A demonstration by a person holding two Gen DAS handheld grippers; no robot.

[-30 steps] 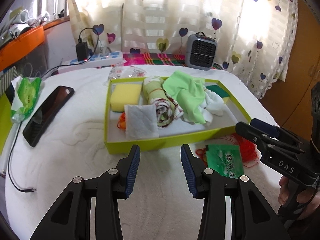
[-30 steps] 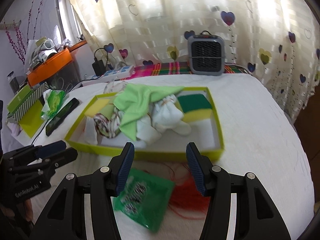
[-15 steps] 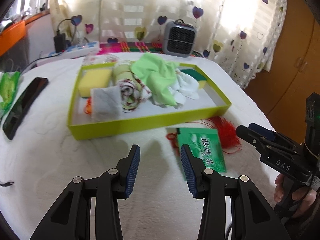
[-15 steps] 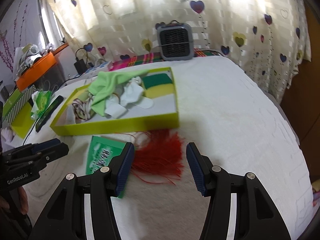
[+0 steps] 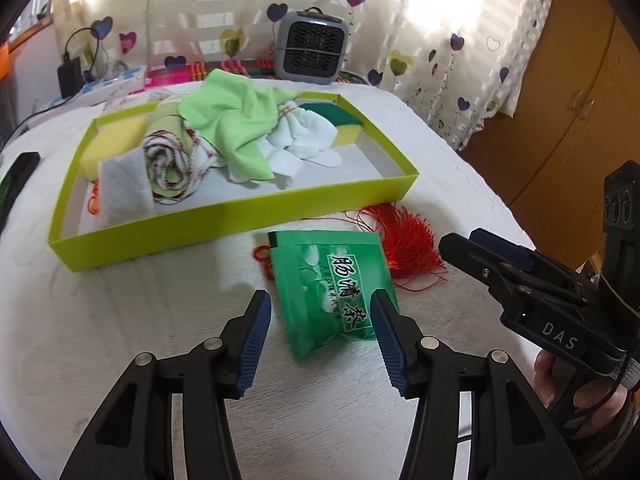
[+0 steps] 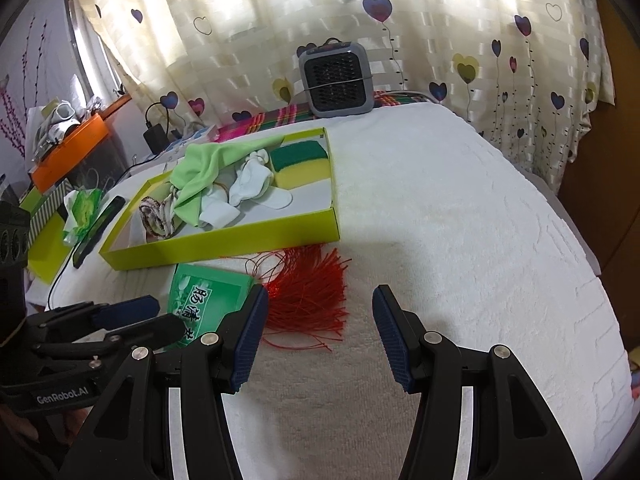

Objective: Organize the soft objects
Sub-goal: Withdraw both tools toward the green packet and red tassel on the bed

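Both grippers' jaws spread empty, the left gripper straddles the green tea packet, probably light, crinkly and slippery, best pinched across its near edge.

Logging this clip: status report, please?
Left gripper open, over green packet. Right gripper open, empty, near red tassel. Both items outside yellow-green tray. Nothing obstructing.
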